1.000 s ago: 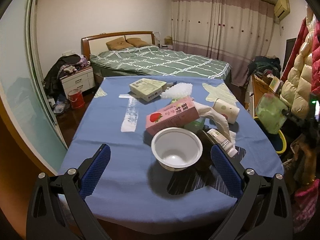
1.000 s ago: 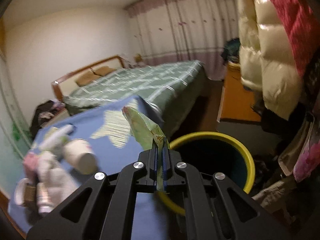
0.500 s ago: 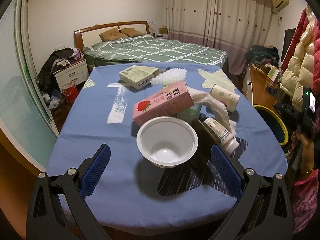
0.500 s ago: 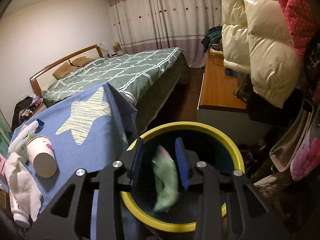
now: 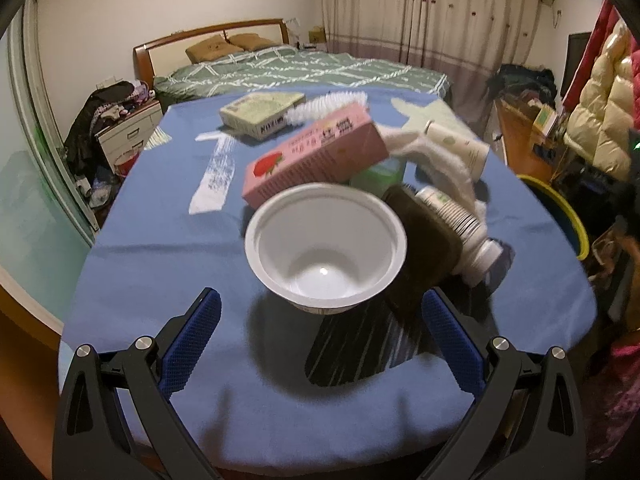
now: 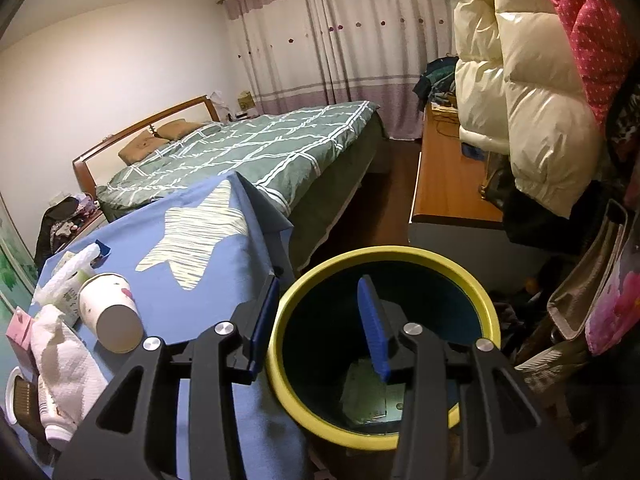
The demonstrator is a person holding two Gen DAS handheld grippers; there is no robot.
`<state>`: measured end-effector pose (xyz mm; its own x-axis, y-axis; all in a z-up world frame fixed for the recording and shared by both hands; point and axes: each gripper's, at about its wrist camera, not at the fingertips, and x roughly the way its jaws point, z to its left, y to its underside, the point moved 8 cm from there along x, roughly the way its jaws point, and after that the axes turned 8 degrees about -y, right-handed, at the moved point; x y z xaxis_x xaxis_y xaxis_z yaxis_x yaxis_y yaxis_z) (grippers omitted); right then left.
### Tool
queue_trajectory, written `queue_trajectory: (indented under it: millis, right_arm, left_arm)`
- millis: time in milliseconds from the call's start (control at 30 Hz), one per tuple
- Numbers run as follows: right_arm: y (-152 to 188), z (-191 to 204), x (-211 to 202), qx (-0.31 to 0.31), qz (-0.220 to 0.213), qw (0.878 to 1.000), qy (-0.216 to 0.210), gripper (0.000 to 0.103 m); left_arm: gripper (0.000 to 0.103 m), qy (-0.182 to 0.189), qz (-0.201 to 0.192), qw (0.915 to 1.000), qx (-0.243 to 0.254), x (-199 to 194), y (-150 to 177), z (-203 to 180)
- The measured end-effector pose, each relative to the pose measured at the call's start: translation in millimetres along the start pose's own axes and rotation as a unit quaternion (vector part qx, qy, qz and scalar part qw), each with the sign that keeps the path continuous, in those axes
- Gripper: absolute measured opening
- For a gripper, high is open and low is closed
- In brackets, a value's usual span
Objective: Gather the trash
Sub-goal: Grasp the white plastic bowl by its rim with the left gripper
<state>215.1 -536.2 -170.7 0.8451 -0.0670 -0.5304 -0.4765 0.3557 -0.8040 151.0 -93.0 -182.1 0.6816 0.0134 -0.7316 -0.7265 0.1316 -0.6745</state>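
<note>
Blue cloth covers the table, and the litter on it has swelled in the left view since half a second back as the left gripper closed in. Over at the table's right edge sits the yellow-rimmed bin; the green wrapper, mid-fall a moment ago, now lies flat on its bottom. Next down, the pink carton leans behind the white bowl, which stands just ahead of the left gripper's wide-spread, empty fingers, near the table's near edge. The right gripper hangs over the bin, fingers well apart, holding nothing, the wrapper directly below.
</note>
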Motion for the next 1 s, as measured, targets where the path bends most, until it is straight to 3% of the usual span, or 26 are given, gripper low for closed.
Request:
queue_trajectory:
  millis: [167,367,600,700,1000]
  right_arm:
    - [1,2,-1,0.001,0.000,1.000,-0.006,0.040]
    - [5,1,2,0.006,0.005,1.000,-0.008,0.040]
    - [7,-4,2,0.012,0.004,1.000,-0.010,0.040]
    - [7,-7,0,0.014,0.001,1.000,-0.011,0.040]
    - [9,-5,-4,0.012,-0.001,1.000,-0.018,0.040]
  left_arm:
    - [0.099,-0.012,0.022,0.9997,-0.005,25,-1,-2]
    - [0.098,-0.019,0.018,0.9995,-0.016,44,-14,-2]
    - [0.088,-0.018,0.026,0.9993,-0.018,61,-19,-4]
    - [0.079,-0.013,0.022,0.9993,-0.026,63,-22,-2]
    - [0.078,-0.009,-0.011,0.9996,-0.026,41,-26,9]
